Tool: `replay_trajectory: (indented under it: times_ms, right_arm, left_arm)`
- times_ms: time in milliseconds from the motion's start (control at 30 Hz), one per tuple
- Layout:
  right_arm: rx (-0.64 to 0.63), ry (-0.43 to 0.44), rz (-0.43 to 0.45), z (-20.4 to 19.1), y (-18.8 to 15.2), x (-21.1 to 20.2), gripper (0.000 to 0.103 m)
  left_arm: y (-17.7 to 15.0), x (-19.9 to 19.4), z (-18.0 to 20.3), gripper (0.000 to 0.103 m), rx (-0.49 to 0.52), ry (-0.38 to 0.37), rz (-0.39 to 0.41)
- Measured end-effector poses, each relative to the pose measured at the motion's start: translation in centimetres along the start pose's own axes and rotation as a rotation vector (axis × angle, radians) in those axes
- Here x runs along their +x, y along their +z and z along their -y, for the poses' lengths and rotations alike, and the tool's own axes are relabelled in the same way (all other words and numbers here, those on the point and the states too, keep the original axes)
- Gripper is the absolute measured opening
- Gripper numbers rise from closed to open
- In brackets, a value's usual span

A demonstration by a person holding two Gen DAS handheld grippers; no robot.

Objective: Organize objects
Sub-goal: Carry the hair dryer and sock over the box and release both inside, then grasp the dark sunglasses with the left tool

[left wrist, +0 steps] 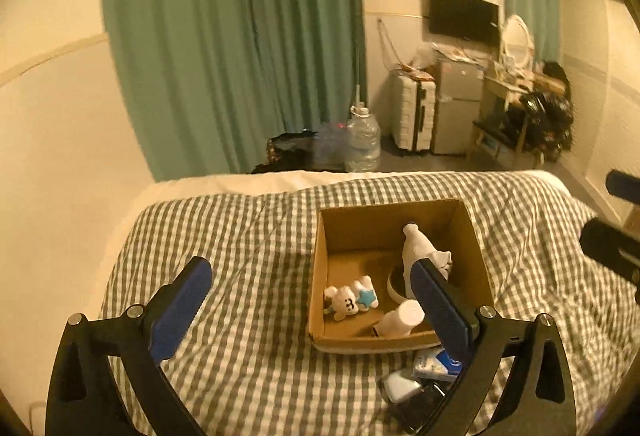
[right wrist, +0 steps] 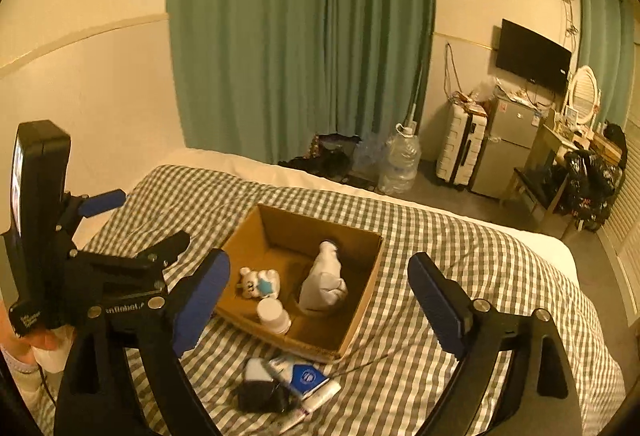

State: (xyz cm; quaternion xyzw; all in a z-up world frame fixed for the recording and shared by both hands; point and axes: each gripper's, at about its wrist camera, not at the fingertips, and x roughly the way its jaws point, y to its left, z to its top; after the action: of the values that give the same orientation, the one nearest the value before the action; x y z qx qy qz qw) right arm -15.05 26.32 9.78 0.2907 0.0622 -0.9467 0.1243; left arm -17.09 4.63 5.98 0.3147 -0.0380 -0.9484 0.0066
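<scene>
An open cardboard box (left wrist: 360,216) (right wrist: 360,300) sits on the checked bed cover. Inside lie a small white toy bear with a blue star (left wrist: 352,298) (right wrist: 260,282), a white bottle (left wrist: 418,248) (right wrist: 324,276) and a white jar (left wrist: 400,318) (right wrist: 274,314). In front of the box lies a small pile: a blue-and-white tube (right wrist: 308,380) (left wrist: 436,362) and a black item (right wrist: 262,396) (left wrist: 416,402). My left gripper (left wrist: 316,272) is open and empty, held above the cover left of the box. My right gripper (right wrist: 320,268) is open and empty, above the box. The left gripper (right wrist: 132,216) shows at the left of the right wrist view.
The bed with its grey-white checked cover (left wrist: 248,336) (right wrist: 460,276) ends at a white edge. Beyond stand a green curtain (left wrist: 232,36), a water jug (left wrist: 362,140), a white suitcase (left wrist: 414,112), a small fridge (left wrist: 460,108) and a cluttered dressing table (left wrist: 520,84).
</scene>
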Motion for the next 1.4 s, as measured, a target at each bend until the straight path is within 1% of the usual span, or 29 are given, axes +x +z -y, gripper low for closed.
replay_trajectory:
  times_ms: [167, 300, 400, 500, 567, 767, 867, 967, 1100, 1200, 1400]
  right_arm:
    - [-0.040, 0.017, -0.001, -1.0, -1.2, -2.2, 0.093]
    - [-0.063, 0.036, -0.027, -0.7, -3.2, -2.5, 0.093]
    - [-0.085, 0.053, -0.069, -0.8, -5.3, -1.5, 0.093]
    - [-0.100, 0.059, -0.122, -0.5, -7.3, 0.5, 0.093]
    - [-0.106, 0.058, -0.163, -0.3, -8.8, 2.1, 0.093]
    - [-0.089, 0.069, -0.279, 0.7, -12.6, 6.5, 0.093]
    - [-0.092, 0.056, -0.320, 1.1, -13.9, 8.0, 0.093]
    - [-0.081, 0.048, -0.339, 1.8, -14.6, 9.0, 0.093]
    - [-0.059, 0.048, -0.354, 2.7, -15.2, 9.8, 0.093]
    - [-0.056, 0.051, -0.363, 2.8, -15.5, 10.3, 0.093]
    - [-0.041, 0.053, -0.387, 3.0, -16.1, 11.1, 0.093]
  left_arm:
    - [-2.2, -0.3, 0.2, 0.103, -0.027, 0.014, -0.047]
    - [-5.1, 0.6, 0.7, 0.103, -0.027, 0.026, -0.097]
    - [-7.5, 1.8, 1.2, 0.103, -0.028, 0.027, -0.146]
    - [-9.8, 3.6, 2.0, 0.103, -0.025, 0.018, -0.208]
    - [-10.9, 4.5, 2.6, 0.103, -0.026, 0.012, -0.232]
    - [-13.5, 6.7, 5.2, 0.103, 0.012, -0.054, -0.297]
    - [-14.4, 7.7, 6.6, 0.103, 0.045, -0.093, -0.321]
    - [-15.4, 8.6, 8.1, 0.103, 0.089, -0.112, -0.341]
    - [-16.9, 10.0, 9.7, 0.103, 0.138, -0.153, -0.392]
    - [-17.6, 10.7, 10.5, 0.103, 0.157, -0.187, -0.422]
    - [-18.5, 11.3, 11.7, 0.101, 0.195, -0.237, -0.437]
